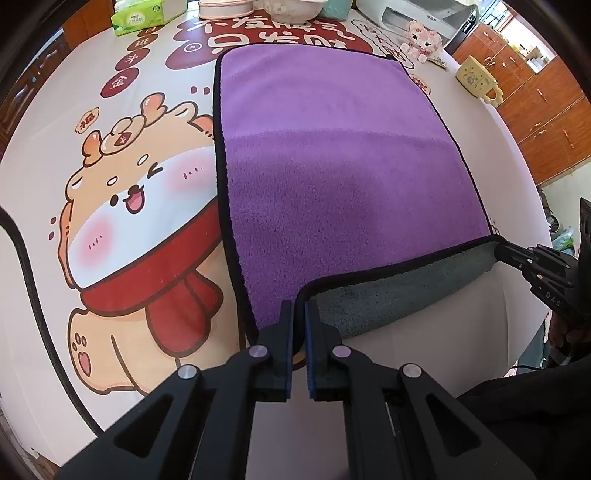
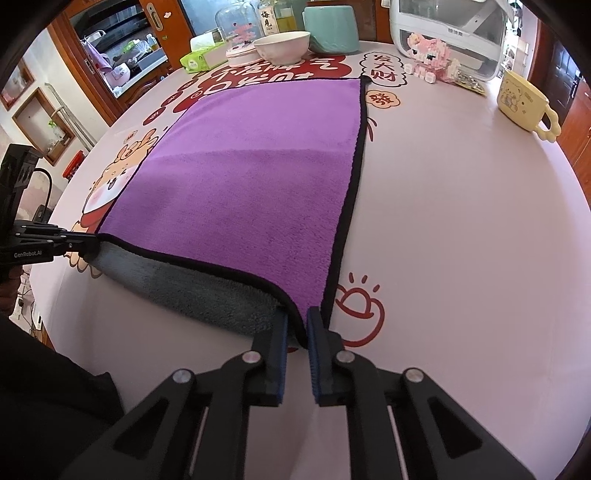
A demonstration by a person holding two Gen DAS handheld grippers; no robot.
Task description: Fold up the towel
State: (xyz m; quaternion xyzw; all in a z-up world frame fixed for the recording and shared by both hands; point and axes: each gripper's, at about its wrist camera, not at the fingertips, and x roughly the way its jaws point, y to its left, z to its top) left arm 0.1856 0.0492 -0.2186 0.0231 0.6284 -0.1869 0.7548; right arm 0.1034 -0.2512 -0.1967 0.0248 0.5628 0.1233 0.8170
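Note:
A purple towel (image 1: 332,166) with black trim and a grey underside lies flat on the printed tablecloth; it also shows in the right wrist view (image 2: 251,184). Its near edge is lifted and curled, showing the grey side (image 1: 388,291). My left gripper (image 1: 299,310) is shut on the towel's near left corner. My right gripper (image 2: 297,317) is shut on the near right corner. Each gripper appears in the other's view: the right gripper (image 1: 502,251) at the right, the left gripper (image 2: 92,240) at the left, both pinching the lifted edge.
A yellow mug (image 2: 521,99) stands at the right, a pink block figure (image 2: 428,55) behind it. A white bowl (image 2: 282,46), a green tissue box (image 2: 197,59), jars and a white appliance (image 2: 447,33) line the table's far edge. Wooden cabinets (image 1: 535,99) stand beyond.

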